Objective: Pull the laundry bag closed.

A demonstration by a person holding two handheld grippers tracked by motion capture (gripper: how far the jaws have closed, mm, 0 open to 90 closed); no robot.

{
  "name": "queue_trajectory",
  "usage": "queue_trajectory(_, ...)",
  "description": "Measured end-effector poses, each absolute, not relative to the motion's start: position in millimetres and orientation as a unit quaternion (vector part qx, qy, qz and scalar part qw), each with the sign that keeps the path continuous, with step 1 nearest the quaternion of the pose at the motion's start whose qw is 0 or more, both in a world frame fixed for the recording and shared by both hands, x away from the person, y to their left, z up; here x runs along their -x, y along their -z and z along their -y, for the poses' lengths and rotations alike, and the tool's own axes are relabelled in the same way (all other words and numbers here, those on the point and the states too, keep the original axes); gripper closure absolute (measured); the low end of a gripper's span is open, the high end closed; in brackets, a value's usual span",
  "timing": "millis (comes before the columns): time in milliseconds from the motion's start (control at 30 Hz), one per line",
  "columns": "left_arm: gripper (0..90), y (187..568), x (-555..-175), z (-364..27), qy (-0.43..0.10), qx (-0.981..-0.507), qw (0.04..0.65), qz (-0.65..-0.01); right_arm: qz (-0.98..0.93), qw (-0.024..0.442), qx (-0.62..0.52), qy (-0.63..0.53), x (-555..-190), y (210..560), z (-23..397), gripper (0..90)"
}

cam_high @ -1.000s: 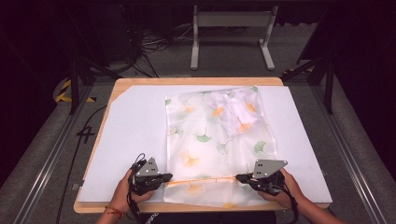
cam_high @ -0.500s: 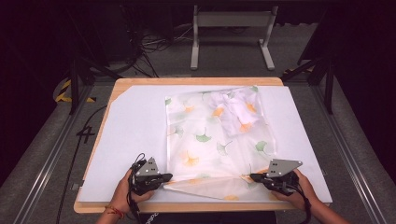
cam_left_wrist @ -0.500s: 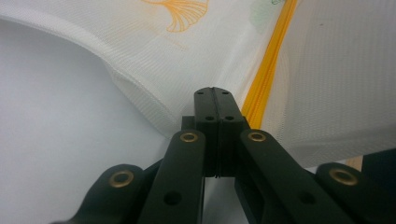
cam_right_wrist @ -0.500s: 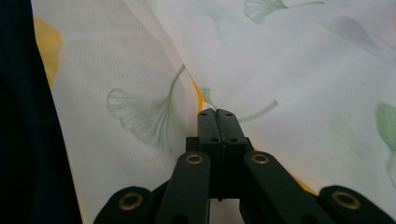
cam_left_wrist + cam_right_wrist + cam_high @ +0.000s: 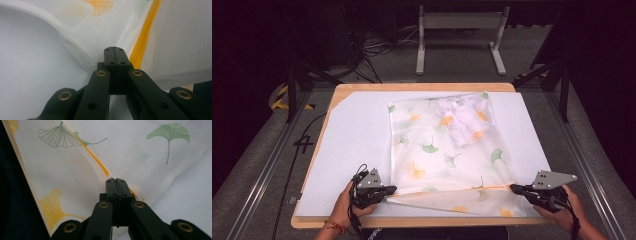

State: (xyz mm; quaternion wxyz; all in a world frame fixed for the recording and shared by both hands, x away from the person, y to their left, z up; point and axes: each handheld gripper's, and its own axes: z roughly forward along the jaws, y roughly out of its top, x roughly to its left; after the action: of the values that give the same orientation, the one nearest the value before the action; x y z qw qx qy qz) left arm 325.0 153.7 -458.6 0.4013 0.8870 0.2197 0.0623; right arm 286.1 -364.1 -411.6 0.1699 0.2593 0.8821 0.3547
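Item: one sheer mesh bag point(image 5: 447, 145) printed with ginkgo leaves, lying on the white sheet point(image 5: 352, 150) of your counter point(image 5: 412, 87), a bundle of white cloth point(image 5: 467, 117) tucked in its far right corner. Your left tool point(image 5: 388, 190) is clamped on the bag's near left corner beside the orange zipper point(image 5: 143, 42). Your right tool point(image 5: 513, 188) is pinched tight on the zipper line at the near right corner, the near edge drawn between the two.

The cloth point(image 5: 447, 150) is thin, matt, finely woven mesh, half see-through, with an orange edge band point(image 5: 143, 41). Under it lies a smooth white sheet point(image 5: 357, 145), perhaps paper, over the pale wood tabletop point(image 5: 422, 87). Each hand-held gripper's jaws look matt black plastic.
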Motion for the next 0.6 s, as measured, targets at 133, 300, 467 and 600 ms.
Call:
queue_trajectory(133, 90.0, 458.7, -324.5, -153.4, -0.065, -0.887, 0.401, -0.220, -0.880, 0.186, -0.272, -0.341, -284.8, 413.5, 370.7, 90.0)
queue_trajectory(300, 90.0, 458.8, -325.7, -154.0, -0.058, -0.886, 0.403, -0.222, -0.861, 0.179, -0.312, -0.359, -289.9, 422.9, 400.0, 90.0)
queue_trajectory(467, 90.0, 458.5, -324.1, -153.5, -0.067, -0.887, 0.401, -0.219, -0.864, 0.189, -0.290, -0.365, -284.5, 414.3, 387.3, 90.0)
queue_trajectory(600, 90.0, 457.5, -319.5, -153.4, -0.085, -0.888, 0.400, -0.211, -0.860, 0.196, -0.295, -0.368, -286.5, 415.9, 386.7, 90.0)
